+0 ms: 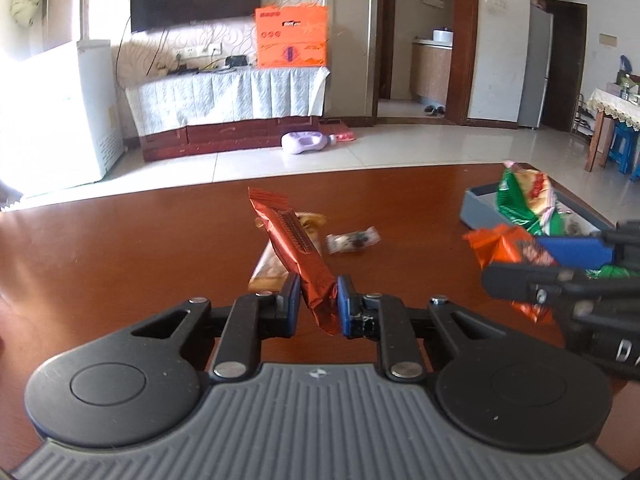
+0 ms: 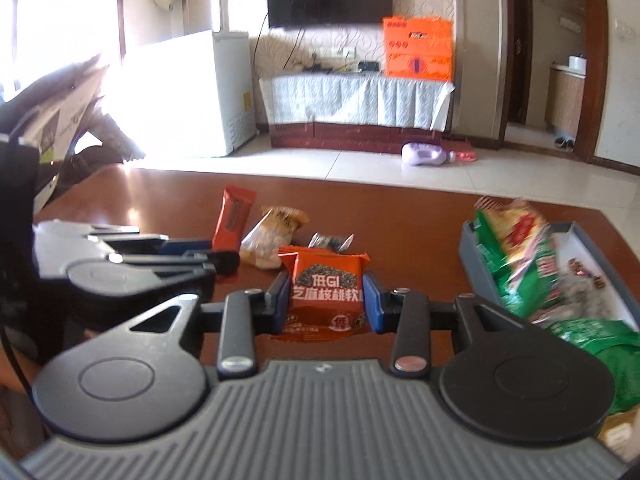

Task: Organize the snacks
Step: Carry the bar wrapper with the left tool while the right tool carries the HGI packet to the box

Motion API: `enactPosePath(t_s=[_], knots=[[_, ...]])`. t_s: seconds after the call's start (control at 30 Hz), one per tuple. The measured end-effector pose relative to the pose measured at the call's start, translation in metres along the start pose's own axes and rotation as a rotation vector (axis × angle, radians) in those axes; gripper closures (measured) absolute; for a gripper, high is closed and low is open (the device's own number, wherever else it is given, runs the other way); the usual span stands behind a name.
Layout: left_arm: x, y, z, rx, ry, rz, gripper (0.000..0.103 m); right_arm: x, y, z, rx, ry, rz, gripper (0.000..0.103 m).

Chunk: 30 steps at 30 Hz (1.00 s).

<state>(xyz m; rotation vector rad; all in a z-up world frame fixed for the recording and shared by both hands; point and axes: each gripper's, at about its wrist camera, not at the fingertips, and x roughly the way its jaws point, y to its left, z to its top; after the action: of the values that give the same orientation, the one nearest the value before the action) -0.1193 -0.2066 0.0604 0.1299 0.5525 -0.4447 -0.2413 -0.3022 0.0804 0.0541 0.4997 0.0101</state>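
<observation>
My left gripper (image 1: 318,300) is shut on the lower end of a copper-brown snack bar (image 1: 296,248), which stands tilted up above the table. My right gripper (image 2: 326,300) is shut on an orange snack packet (image 2: 326,296) with white lettering, held above the table; it also shows at the right of the left wrist view (image 1: 512,248). A grey box (image 2: 476,264) at the right holds green and yellow snack bags (image 2: 520,256). On the table lie a beige packet (image 2: 272,236) and a small clear-wrapped sweet (image 1: 352,241).
The brown wooden table (image 1: 120,248) ends at a far edge before a tiled floor. The left gripper's body (image 2: 120,272) sits close to the left of my right gripper. More green bags (image 2: 600,344) lie at the near right.
</observation>
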Motion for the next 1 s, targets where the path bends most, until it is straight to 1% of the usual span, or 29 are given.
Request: enactPosePath(t_s=[0.17,0.4,0.57,1.0], knots=[[-0.006,-0.021,0.006,0.013,-0.019,-0.005,0.08,-0.015,-0.011,0.003,0.016,-0.033,-0.021,0.062],[-0.012,-0.06,0.013,0.043,-0.046,-0.036,0.08,-0.037,-0.028,0.008,0.014,-0.101,-0.077,0.062],[-0.012,-0.083,0.017,0.041,-0.047,-0.066,0.08,-0.042,-0.041,0.007,0.023,-0.113,-0.105,0.062],[0.001,-0.122,0.025,0.059,-0.047,-0.137,0.08,-0.056,-0.078,0.001,0.056,-0.128,-0.16,0.062]])
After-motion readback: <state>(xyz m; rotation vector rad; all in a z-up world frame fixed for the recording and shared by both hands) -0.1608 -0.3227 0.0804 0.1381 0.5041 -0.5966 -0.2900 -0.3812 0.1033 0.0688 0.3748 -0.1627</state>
